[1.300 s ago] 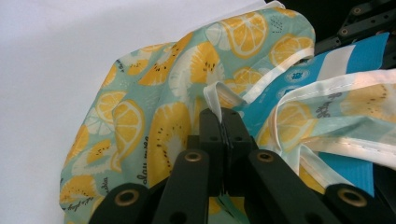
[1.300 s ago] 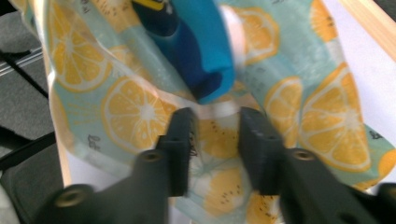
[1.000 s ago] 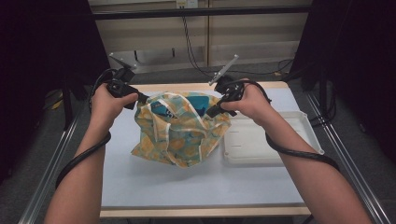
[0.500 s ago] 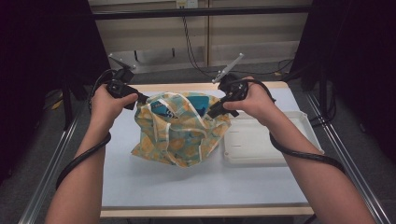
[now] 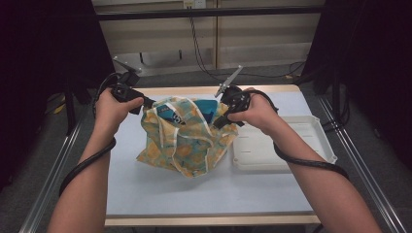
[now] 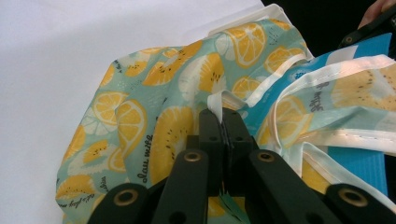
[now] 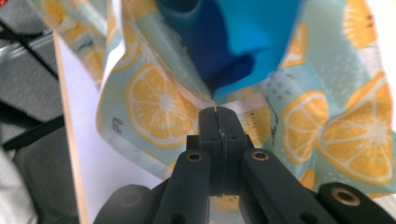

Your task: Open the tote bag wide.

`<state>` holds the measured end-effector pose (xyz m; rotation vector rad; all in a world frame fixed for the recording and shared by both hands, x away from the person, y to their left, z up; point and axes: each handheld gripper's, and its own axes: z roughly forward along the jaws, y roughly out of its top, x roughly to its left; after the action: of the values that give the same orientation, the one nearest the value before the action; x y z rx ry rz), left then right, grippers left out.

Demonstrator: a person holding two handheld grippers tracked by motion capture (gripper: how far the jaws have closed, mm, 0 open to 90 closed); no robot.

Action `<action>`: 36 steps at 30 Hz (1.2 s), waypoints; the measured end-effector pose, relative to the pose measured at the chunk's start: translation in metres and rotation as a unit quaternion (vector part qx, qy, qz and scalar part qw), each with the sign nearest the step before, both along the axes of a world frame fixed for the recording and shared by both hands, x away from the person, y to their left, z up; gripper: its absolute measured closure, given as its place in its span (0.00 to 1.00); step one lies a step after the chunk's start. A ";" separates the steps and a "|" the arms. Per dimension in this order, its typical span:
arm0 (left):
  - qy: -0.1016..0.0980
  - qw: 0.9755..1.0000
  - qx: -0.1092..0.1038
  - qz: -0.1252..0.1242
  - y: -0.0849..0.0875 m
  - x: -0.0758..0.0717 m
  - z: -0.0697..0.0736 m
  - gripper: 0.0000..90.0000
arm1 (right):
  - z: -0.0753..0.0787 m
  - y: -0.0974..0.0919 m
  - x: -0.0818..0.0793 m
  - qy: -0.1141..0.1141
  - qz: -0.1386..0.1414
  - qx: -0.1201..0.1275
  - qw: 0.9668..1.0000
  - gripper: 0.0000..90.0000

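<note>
Pale blue surface (image 5: 160, 194) carries a lemon-print fabric bag (image 5: 187, 145) at its middle, a white tray (image 5: 320, 145) just beside it. Left gripper (image 5: 145, 103) and right gripper (image 5: 218, 121) each have jaws closed on opposite rim edges, holding the mouth apart around a blue item (image 5: 206, 109) inside. Next likely move: keep the rim taut while lifting or spreading.

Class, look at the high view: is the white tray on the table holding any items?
No. The white tray beside the lemon-print bag shows only its bare white floor.
</note>
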<state>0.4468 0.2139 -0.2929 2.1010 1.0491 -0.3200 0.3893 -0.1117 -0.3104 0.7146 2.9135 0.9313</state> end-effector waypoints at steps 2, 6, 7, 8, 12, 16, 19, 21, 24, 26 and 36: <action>0.000 1.000 -0.002 0.001 0.000 -0.001 0.000 0.98 | 0.001 0.000 -0.001 0.005 -0.003 -0.004 1.000 1.00; 0.001 1.000 0.002 0.005 0.000 -0.001 0.000 0.98 | 0.006 -0.003 -0.003 0.019 0.001 -0.006 1.000 1.00; -0.001 1.000 0.004 0.002 0.001 -0.001 0.001 0.98 | 0.008 -0.004 -0.004 0.022 -0.005 -0.003 1.000 1.00; -0.001 1.000 0.003 0.002 0.001 -0.001 0.000 0.98 | 0.010 -0.006 -0.004 0.024 -0.005 0.000 1.000 1.00; 0.002 1.000 0.000 0.005 0.002 -0.002 0.000 0.98 | 0.020 -0.012 -0.006 0.027 -0.011 0.016 0.999 1.00; 0.002 1.000 0.002 0.002 0.002 0.000 -0.001 0.98 | 0.037 -0.021 -0.007 0.017 -0.026 0.034 0.999 1.00; 0.004 1.000 0.001 0.004 0.000 0.000 -0.003 0.98 | 0.045 -0.025 -0.005 0.014 -0.034 0.040 0.999 1.00; 0.007 1.000 -0.003 0.007 0.000 0.000 -0.004 0.98 | 0.049 -0.027 -0.004 0.011 -0.041 0.045 0.998 1.00; 0.007 1.000 -0.003 0.007 0.003 0.001 -0.006 0.98 | 0.060 -0.031 -0.003 0.007 -0.045 0.063 0.997 1.00; 0.012 1.000 -0.010 0.013 0.006 0.000 -0.006 0.99 | 0.065 -0.033 -0.002 0.003 -0.048 0.062 0.997 1.00; 0.007 1.000 0.000 0.021 0.018 0.000 -0.005 0.99 | 0.087 -0.044 0.009 -0.004 -0.095 0.097 0.991 1.00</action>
<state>0.4464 0.2323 -0.2977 2.0764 1.0994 -0.3159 0.3980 -0.1553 -0.2231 0.9761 2.7113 1.2018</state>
